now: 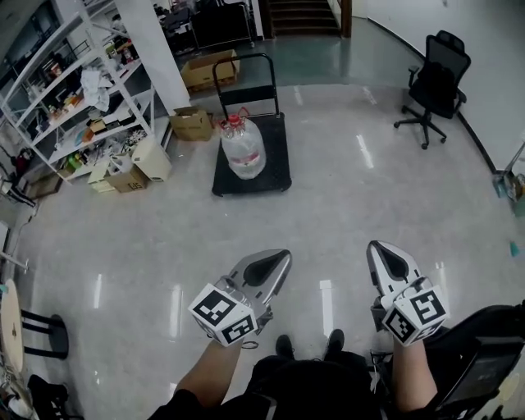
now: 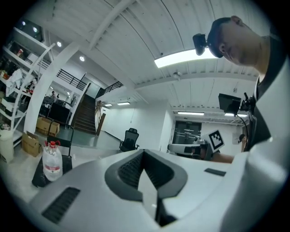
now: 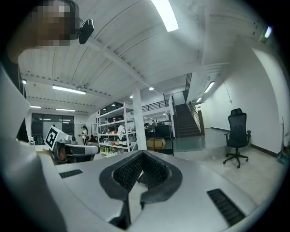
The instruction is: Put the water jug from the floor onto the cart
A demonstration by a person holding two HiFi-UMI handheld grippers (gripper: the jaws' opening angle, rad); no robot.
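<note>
So the water jug (image 1: 244, 148) is sitting upright on the black cart (image 1: 277, 179), up toward the handle (image 1: 244, 70) end, red cap on top. It's well away from both grippers, out across the shiny grey floor (image 1: 164, 246).

The left gripper (image 1: 275, 261) has its jaws pressed together with nothing between them, and you can see that clearly in the left gripper view. Same deal with the right gripper (image 1: 384, 256): jaws together, empty. Both are held out low in front of the person, side by side, pointing roughly toward the cart.

Around the room, there are white shelves (image 1: 74, 98) full of stuff on the left, with a few cardboard boxes (image 1: 193, 123) on the floor between them and the cart. A black office chair (image 1: 435, 86) stands off to the right by the wall, and stairs (image 1: 303, 15) go up at the far end.
</note>
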